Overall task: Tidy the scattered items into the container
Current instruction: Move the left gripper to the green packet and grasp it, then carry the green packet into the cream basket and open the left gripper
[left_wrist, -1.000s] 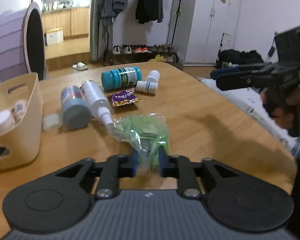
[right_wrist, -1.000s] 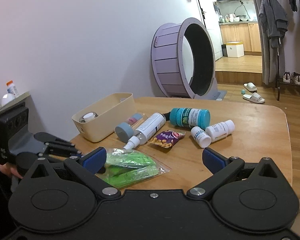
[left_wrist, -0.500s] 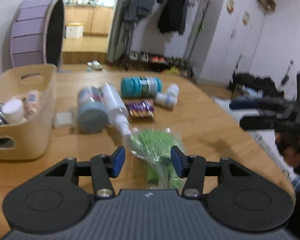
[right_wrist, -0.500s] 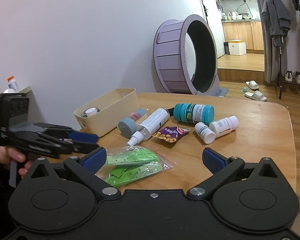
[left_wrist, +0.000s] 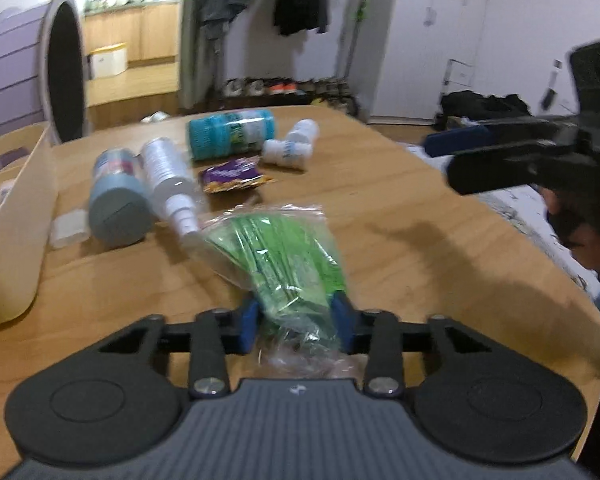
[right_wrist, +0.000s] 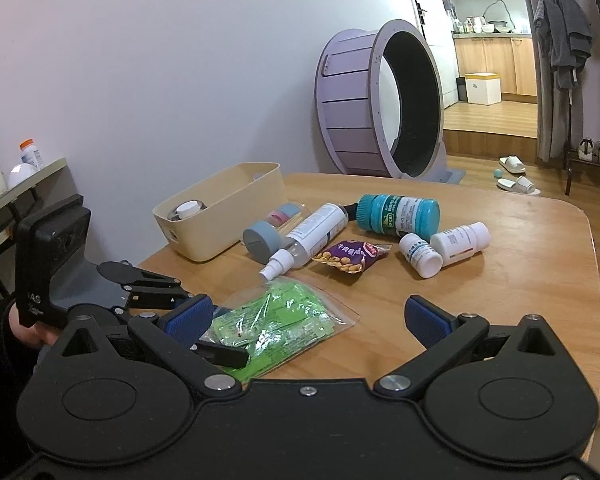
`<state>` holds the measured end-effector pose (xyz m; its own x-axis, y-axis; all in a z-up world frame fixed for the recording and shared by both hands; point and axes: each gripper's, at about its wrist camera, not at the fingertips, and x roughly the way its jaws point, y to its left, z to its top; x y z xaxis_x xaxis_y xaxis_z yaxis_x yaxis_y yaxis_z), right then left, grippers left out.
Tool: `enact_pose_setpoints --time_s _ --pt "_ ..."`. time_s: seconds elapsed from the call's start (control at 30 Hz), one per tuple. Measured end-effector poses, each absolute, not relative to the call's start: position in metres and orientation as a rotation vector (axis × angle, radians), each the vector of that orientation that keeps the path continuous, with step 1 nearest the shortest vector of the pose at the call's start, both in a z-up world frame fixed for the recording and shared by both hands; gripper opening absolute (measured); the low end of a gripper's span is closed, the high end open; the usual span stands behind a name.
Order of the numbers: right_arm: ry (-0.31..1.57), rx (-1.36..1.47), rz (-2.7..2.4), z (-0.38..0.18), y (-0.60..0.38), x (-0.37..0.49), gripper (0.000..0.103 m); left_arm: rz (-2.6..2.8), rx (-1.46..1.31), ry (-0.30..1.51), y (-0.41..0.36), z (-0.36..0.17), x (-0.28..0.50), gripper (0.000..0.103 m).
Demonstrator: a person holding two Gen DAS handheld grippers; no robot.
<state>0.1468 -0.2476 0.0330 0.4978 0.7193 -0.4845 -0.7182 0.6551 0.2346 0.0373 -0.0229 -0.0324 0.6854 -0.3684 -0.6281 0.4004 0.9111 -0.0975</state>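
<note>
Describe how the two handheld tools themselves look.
Both match: left tool and right tool have matte black linkage arms with silver pivot screws, blue ribbed fingertip pads, round embossed discs and a ribbed grey body. A black boxy camera block tops the handle; no cables visible.

Premises: a lived-in home. A rounded wooden worktop (right_wrist: 520, 240) stands in a room with wood flooring. Behind it sits a large lilac wooden exercise wheel (right_wrist: 380, 104). Grey and dark garments hang on a clothes rail (left_wrist: 256, 4) above a row of shoes (left_wrist: 284, 88). White slippers (right_wrist: 516, 178) lie before a raised kitchen with wooden cabinets (right_wrist: 488, 64).
</note>
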Motion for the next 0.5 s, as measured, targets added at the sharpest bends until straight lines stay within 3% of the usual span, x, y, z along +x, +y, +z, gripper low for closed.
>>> enact_pose_setpoints --time_s 0.1,0.5 --pt "0.589 0.003 0.872 0.033 -0.247 0.147 0.103 -0.432 0.055 0.662 -0.025 -0.029 0.034 0.019" --pt "0.562 0.036 0.897 0.041 -0.251 0.145 0.103 -0.397 -0.023 0.481 0.004 0.019 0.015 0.017"
